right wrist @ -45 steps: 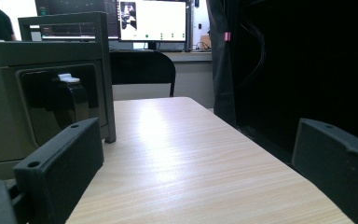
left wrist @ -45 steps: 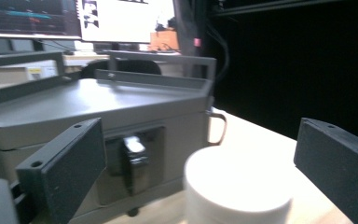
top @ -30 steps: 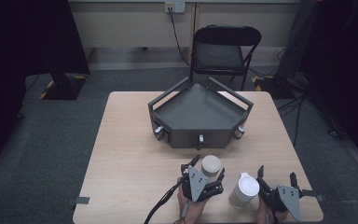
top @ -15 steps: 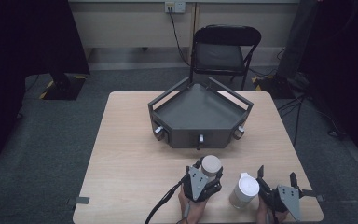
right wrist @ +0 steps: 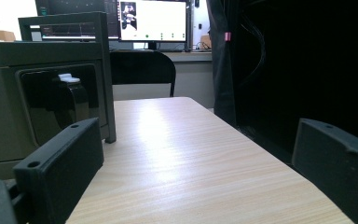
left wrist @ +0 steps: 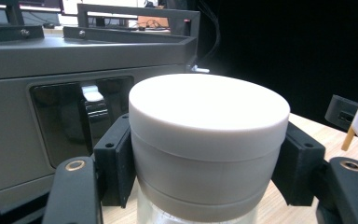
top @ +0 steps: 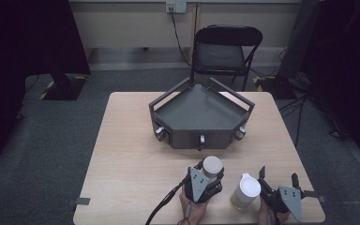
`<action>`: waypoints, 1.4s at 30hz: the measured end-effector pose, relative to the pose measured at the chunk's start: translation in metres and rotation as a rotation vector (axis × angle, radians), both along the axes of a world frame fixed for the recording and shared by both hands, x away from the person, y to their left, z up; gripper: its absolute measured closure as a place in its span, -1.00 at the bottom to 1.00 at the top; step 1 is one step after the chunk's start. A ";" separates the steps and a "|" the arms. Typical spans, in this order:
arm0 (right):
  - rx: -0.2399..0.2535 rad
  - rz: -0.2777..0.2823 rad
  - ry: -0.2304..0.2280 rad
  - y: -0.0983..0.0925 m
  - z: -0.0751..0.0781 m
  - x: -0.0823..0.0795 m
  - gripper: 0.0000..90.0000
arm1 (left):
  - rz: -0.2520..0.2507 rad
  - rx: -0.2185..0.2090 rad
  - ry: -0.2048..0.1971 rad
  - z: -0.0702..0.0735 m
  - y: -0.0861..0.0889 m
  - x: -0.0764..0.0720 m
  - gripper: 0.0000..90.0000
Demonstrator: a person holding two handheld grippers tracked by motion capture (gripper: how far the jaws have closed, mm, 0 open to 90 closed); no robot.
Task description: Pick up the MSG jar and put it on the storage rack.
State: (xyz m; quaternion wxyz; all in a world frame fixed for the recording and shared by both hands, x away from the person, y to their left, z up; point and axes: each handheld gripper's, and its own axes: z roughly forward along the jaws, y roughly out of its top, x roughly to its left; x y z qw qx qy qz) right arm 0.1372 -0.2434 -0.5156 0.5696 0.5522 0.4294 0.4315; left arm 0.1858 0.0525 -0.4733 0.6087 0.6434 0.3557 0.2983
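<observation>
Two grippers sit at the near edge of the bench [top: 131,154], each in one of the person's hands. The left gripper [top: 206,176] is clamped on a white-lidded jar [top: 212,165] — in the left gripper view its two black pads press flat against opposite sides of the jar [left wrist: 209,140], just under the lid's rim, with the clear body of the jar showing below. Its jaws have just been closing, and the jar is between them now, gripped. The jar stands upright on the bench, a little in front of the dark grey tray [top: 201,112], whose front wall with its small latch fills the background of the left gripper view [left wrist: 51,60].

The right gripper [top: 278,179] stands wide apart — in its own view the two jaws rise at the far left and far right of the frame with only bare wood between them, holding and touching nothing. A second white container [top: 246,191], with a spouted lid, stands upright on the bench just beside this gripper, between the two hands, outside the jaws. It is near the jar but not touching it.

Beyond the bench a black folding chair [top: 225,51] stands on the grey floor.
</observation>
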 end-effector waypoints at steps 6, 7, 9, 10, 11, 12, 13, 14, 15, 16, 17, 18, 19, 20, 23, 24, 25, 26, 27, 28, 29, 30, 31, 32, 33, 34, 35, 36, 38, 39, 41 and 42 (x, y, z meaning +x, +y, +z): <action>0.000 0.002 0.000 0.000 0.000 0.000 -0.99 | 0.001 0.000 0.007 0.002 0.000 0.000 -0.24; 0.000 0.002 0.000 0.000 0.000 0.000 -0.99 | -0.001 0.001 0.007 0.002 0.001 0.000 -0.24; 0.000 0.002 0.000 0.000 0.000 0.000 -0.99 | -0.005 0.002 0.005 0.002 0.002 0.000 -0.24; 0.000 0.003 0.000 -0.001 0.000 0.000 -0.99 | -0.007 0.003 0.003 0.003 0.002 0.001 -0.24; 0.000 0.003 0.000 -0.001 0.000 0.000 -0.99 | -0.011 0.005 0.002 0.004 0.003 0.001 -0.24; 0.000 0.003 0.000 -0.001 0.000 0.000 -0.99 | -0.012 0.004 0.002 0.004 0.004 0.001 -0.24; 0.000 0.004 0.000 -0.001 0.000 0.000 -0.99 | -0.013 0.003 0.001 0.005 0.005 0.001 -0.24; 0.000 0.004 0.000 -0.001 0.000 0.000 -0.99 | -0.015 0.001 0.000 0.006 0.006 0.002 -0.24; 0.000 0.004 0.000 -0.001 0.000 0.000 -0.99 | -0.017 0.000 -0.002 0.007 0.007 0.002 -0.24; 0.000 0.004 0.000 -0.001 0.000 0.000 -0.99 | -0.018 0.000 -0.005 0.008 0.008 0.002 -0.24; 0.000 0.004 0.000 -0.001 0.000 0.000 -0.99 | -0.022 0.002 -0.008 0.009 0.010 0.002 -0.24; 0.000 0.004 0.000 -0.001 0.000 0.000 -0.99 | -0.025 0.005 -0.010 0.011 0.011 0.003 -0.24; 0.000 0.004 0.000 -0.001 0.000 0.000 -0.99 | -0.029 0.005 -0.010 0.011 0.012 0.003 -0.24; 0.000 0.004 0.000 -0.001 0.000 0.000 -0.99 | -0.034 0.007 -0.011 0.012 0.013 0.004 -0.24; 0.000 0.004 0.000 -0.001 0.000 0.000 -0.99 | -0.045 0.008 -0.012 0.014 0.016 0.005 -0.24; 0.000 0.004 0.000 -0.001 0.000 0.000 -0.99 | -0.050 0.010 -0.013 0.015 0.017 0.006 -0.24; 0.000 0.004 0.000 -0.001 0.000 0.000 -0.99 | -0.059 0.008 -0.011 0.016 0.020 0.008 -0.24; 0.000 0.004 0.000 -0.001 0.000 0.000 -0.99 | -0.059 0.008 -0.011 0.016 0.020 0.008 -0.24; 0.000 0.004 0.000 -0.001 0.000 0.000 -0.99 | -0.064 0.006 -0.011 0.017 0.021 0.008 -0.24; 0.000 0.004 0.000 -0.001 0.000 0.000 -0.99 | -0.068 0.004 -0.012 0.018 0.022 0.009 -0.24; 0.000 0.004 0.000 -0.001 0.000 0.000 -0.99 | -0.071 0.005 -0.013 0.019 0.023 0.009 -0.24; 0.000 0.004 0.000 -0.001 0.000 0.000 -0.99 | -0.078 0.006 -0.015 0.019 0.024 0.010 -0.24; 0.000 0.004 0.000 -0.001 0.000 0.000 -0.99 | -0.092 0.010 -0.019 0.022 0.027 0.013 -0.24; 0.000 0.004 0.000 -0.001 0.000 0.000 -0.99 | -0.092 0.010 -0.019 0.022 0.027 0.013 -0.24; 0.000 0.004 0.000 -0.001 0.000 0.000 -0.99 | -0.094 0.011 -0.020 0.023 0.027 0.013 -0.24; 0.000 0.004 0.000 -0.001 0.000 0.000 -0.99 | -0.102 0.017 -0.024 0.025 0.029 0.015 -0.24; 0.000 0.004 0.000 -0.001 0.000 0.000 -0.99 | -0.106 0.020 -0.028 0.026 0.030 0.015 -0.24; 0.000 0.004 0.000 -0.001 0.000 0.000 -0.99 | -0.109 0.021 -0.031 0.028 0.031 0.016 -0.24; 0.000 0.004 0.000 -0.001 0.000 0.000 -0.99 | -0.117 0.018 -0.031 0.031 0.033 0.018 -0.24; 0.000 0.004 0.000 -0.001 0.000 0.000 -0.99 | -0.121 0.018 -0.030 0.032 0.035 0.019 -0.24; 0.000 0.004 0.000 -0.001 0.000 0.000 -0.99 | -0.127 0.012 -0.024 0.036 0.038 0.022 -0.24; 0.000 0.004 0.000 -0.001 0.000 0.000 -0.99 | -0.133 0.009 -0.022 0.038 0.040 0.024 -0.24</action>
